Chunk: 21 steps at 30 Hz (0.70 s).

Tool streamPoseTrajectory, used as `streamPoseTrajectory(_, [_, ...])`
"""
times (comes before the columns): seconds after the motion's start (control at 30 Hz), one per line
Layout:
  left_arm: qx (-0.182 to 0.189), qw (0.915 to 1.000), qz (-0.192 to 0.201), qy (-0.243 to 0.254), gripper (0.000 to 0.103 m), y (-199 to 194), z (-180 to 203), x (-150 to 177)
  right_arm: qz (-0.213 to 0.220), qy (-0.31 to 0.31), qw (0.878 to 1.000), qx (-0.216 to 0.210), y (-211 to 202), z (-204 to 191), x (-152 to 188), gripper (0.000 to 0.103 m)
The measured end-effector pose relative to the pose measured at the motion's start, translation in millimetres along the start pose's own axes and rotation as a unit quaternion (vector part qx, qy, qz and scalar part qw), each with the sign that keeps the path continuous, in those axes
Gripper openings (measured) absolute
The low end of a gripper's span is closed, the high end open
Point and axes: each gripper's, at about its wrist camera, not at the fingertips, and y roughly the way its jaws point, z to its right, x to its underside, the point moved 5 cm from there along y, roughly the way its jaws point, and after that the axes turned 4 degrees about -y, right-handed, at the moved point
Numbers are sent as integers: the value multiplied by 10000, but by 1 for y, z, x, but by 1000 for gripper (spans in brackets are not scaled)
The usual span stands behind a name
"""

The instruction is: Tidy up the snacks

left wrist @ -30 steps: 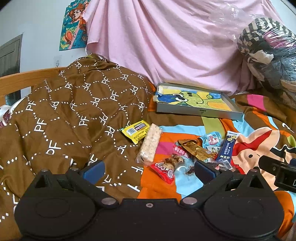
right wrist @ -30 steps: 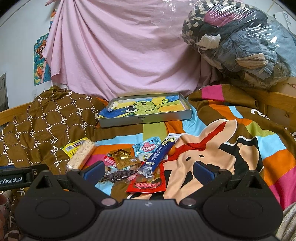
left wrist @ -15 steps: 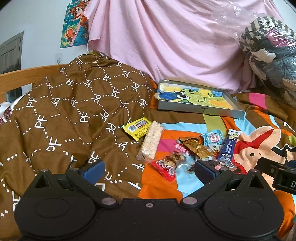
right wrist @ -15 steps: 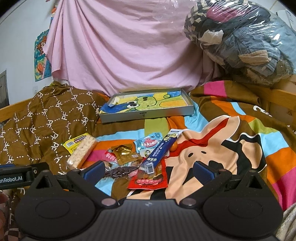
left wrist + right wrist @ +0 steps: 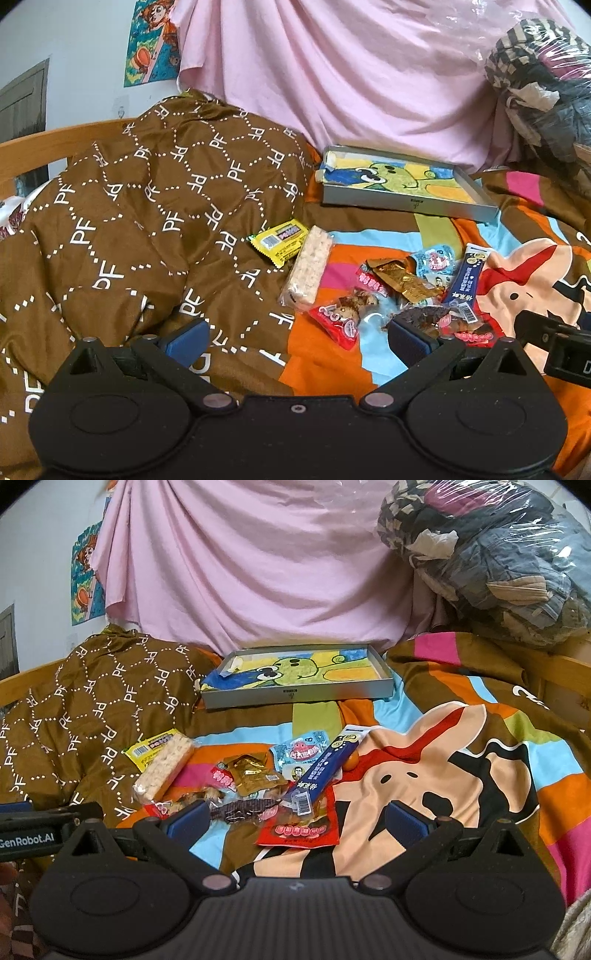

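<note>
Clearly both claws were spread wide w/ nothing between the pads. Going left to right in the left wrist view: a brown patterned quilt [image 5: 140, 229] filled the left half of the frame, w/ a wooden rail [image 5: 55, 142] behind it at upper left. Near centre lay a yellow packet [image 5: 280, 240], touching a pale rice-crisp bar [image 5: 309, 271] just right of it. Right of centre sat the main snack pile on the striped cartoon blanket [image 5: 517, 280]: a red packet [image 5: 338, 320] low down, a gold foil packet [image 5: 404, 281], a light blue packet [image 5: 436, 260], then a dark blue stick pack [image 5: 466, 278] tilted at the right of the pile. A grey tray [image 5: 406, 184] w/ a cartoon-print liner sat above, upper centre-right, well apart from the snacks & holding none. Left gripper [image 5: 295, 338] hovered low over the quilt edge, its right pad by the dark clear-wrapped snack [image 5: 424, 317].

Right wrist view: right gripper [image 5: 295, 818] hung over the near edge of the pile, left pad beside the dark snack, a flat red pouch [image 5: 301, 829] between the fingers' line, not gripped. Bagged clothes [image 5: 498, 554] at upper right
</note>
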Motion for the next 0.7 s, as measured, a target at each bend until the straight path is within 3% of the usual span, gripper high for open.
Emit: streamPoseTrajectory(0.7, [-83,9992,-319,215,102,18,38,-7,-57,712,9974,-44,10,22,-6,103])
